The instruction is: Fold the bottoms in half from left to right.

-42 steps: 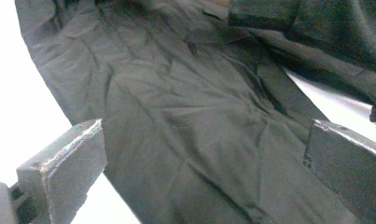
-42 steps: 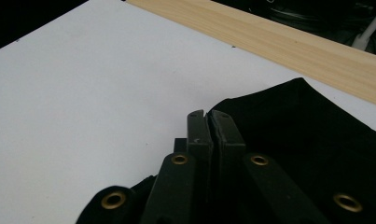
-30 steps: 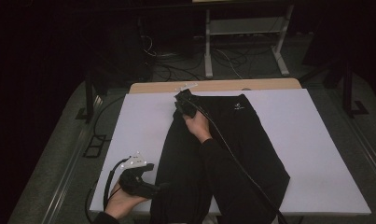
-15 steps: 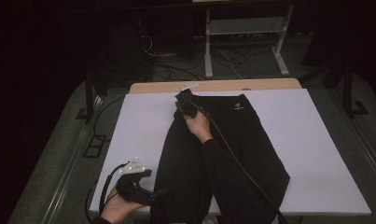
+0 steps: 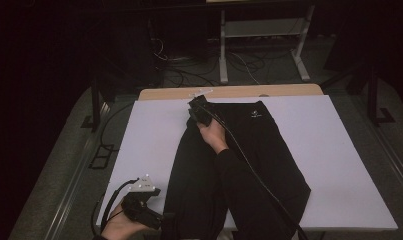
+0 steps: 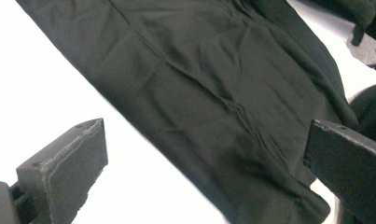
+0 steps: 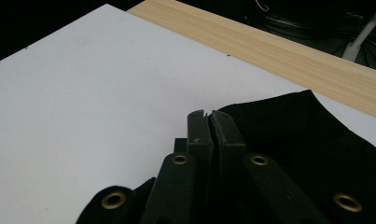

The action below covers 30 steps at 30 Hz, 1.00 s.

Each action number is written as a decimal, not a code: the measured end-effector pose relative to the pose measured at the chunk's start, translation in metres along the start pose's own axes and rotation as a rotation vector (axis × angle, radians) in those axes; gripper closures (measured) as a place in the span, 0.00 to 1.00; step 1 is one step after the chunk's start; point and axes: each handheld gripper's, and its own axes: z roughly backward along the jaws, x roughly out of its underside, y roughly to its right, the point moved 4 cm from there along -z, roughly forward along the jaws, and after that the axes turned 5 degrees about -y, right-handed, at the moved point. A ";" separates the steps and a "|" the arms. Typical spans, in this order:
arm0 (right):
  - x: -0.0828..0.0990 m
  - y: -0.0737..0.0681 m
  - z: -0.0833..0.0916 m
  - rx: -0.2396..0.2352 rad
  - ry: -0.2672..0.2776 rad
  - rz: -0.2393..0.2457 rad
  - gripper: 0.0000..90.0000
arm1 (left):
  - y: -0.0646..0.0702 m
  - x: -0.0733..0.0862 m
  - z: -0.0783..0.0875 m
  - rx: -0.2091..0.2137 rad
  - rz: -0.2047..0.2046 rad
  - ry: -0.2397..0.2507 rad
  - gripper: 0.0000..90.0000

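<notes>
Left gripper (image 5: 164, 219), near table edge: jaws wide apart, trouser leg hem (image 6: 279, 205) between them, untouched; bare white sheet (image 5: 139, 150) to its left. Black trousers (image 5: 269, 160) lie mid-table. Right gripper (image 7: 209, 116), far waistband corner: jaws pressed together; its own view shows wooden table edge (image 7: 279, 51) beyond.
</notes>
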 end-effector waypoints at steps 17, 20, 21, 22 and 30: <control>0.001 0.002 0.003 0.002 0.018 0.008 0.95 | 0.002 0.010 0.000 0.087 -0.018 -0.044 0.16; 0.001 0.000 0.002 0.009 0.014 0.028 0.94 | 0.000 0.011 0.001 0.100 -0.010 -0.036 0.19; 0.001 0.000 0.002 0.009 0.014 0.028 0.94 | 0.000 0.011 0.001 0.100 -0.010 -0.036 0.20; 0.001 -0.001 0.002 0.002 0.018 0.024 0.94 | 0.000 0.011 0.001 0.105 -0.014 -0.035 0.24; 0.001 -0.001 0.002 -0.005 0.020 0.016 0.94 | 0.003 0.012 0.000 0.135 -0.074 -0.050 0.57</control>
